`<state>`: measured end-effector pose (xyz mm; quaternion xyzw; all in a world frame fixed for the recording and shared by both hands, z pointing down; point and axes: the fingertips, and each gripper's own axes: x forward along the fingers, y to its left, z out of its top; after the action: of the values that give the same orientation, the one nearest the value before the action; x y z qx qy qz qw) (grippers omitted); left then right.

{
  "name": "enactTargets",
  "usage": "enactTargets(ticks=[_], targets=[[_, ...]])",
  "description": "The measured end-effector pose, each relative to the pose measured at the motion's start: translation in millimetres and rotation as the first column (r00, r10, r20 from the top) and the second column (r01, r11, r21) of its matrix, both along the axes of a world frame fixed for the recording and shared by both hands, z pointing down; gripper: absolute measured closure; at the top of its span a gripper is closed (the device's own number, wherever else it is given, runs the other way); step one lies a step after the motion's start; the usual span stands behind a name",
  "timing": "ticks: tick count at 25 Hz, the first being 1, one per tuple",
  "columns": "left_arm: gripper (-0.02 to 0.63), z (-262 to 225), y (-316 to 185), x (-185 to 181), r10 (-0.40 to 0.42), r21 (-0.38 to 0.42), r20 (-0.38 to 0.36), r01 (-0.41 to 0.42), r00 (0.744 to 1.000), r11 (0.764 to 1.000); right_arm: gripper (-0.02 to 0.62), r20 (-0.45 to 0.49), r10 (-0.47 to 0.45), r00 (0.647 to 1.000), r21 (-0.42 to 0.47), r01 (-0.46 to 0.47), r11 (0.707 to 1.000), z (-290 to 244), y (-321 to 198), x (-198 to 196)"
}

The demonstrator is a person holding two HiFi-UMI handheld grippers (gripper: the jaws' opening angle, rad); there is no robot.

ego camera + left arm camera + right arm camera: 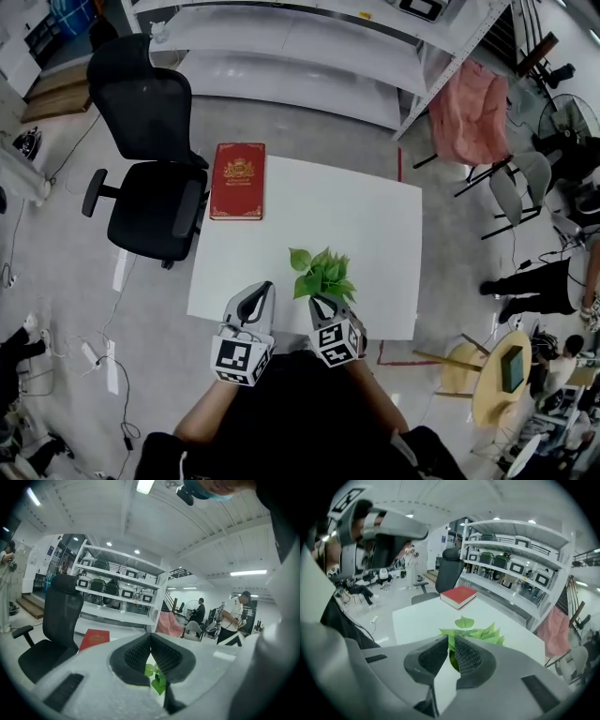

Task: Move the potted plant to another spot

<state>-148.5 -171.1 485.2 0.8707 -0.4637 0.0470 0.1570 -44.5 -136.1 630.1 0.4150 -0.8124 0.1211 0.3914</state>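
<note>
The potted plant stands near the front edge of the white table, and its green leaves hide most of the small dark pot. My right gripper is right at the plant's near side. In the right gripper view its jaws stand almost together, with the pot's rim and leaves in the thin gap. To the plant's left, my left gripper hovers over the table. Its pads meet at the tips with nothing held, and leaves show past them.
A red book lies at the table's far left corner. A black office chair stands against the table's left side. White shelves run along the back, with a pink-draped chair at right. A small round wooden table is near right.
</note>
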Motion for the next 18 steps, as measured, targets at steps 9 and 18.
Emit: enactTargets(ticks=[9,18], targets=[[0.589,-19.7,2.7,18.9,0.021,0.04,-0.008,-0.021,1.0,0.999,0.568,0.371,0.261,0.891,0.166,-0.34,0.925,-104.4,-20.6,50.0],[0.589,-29.1,13.7,38.8,0.048,0.068,-0.005,-0.048,0.999,0.997,0.569,0.516,0.326,0.792,0.229,-0.495,0.838,-156.6,-2.5,76.4]])
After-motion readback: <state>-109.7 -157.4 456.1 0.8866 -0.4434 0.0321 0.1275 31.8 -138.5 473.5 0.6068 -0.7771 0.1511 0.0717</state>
